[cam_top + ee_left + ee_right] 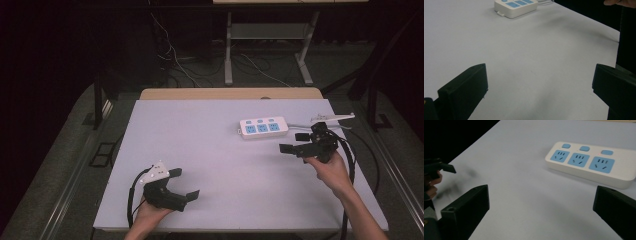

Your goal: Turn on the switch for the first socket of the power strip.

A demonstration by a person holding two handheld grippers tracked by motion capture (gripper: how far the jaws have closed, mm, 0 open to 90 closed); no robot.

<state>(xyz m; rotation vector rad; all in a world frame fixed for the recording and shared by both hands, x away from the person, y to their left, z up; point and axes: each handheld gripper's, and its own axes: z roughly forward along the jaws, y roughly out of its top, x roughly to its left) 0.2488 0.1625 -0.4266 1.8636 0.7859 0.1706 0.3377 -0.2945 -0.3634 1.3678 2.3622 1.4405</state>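
My right gripper (294, 142) has its jaws spread wide with nothing between them; in the right gripper view I see only bare table between the two black pads, and the power strip (590, 163) lies just past them, toward the right-hand jaw. My left gripper (184, 183) is likewise released, jaws wide apart and empty, hovering low over the near left part of the table (210, 165), well apart from the strip.

The power strip sits on the far right part of the table, flat, sockets up: three blue sockets in a row, each with a blue switch behind it. Its white cable runs off to the right, and a white plug (332, 118) lies at the far right edge, just beyond my right hand (330, 167).

What worries me from here: the strip is a light, smooth body on a smooth surface, so if I close on it off-centre, one pad will likely touch first and skid it away instead of gripping. Coming in from the side, a jaw tip could press one of the switches. My gripper's own cable hangs near the strip's cord and plug, and I judge a snag there could drag the plug off the table edge.

As for containers, I see none on the table; the nearest thing is the strip's sockets, all three unoccupied.
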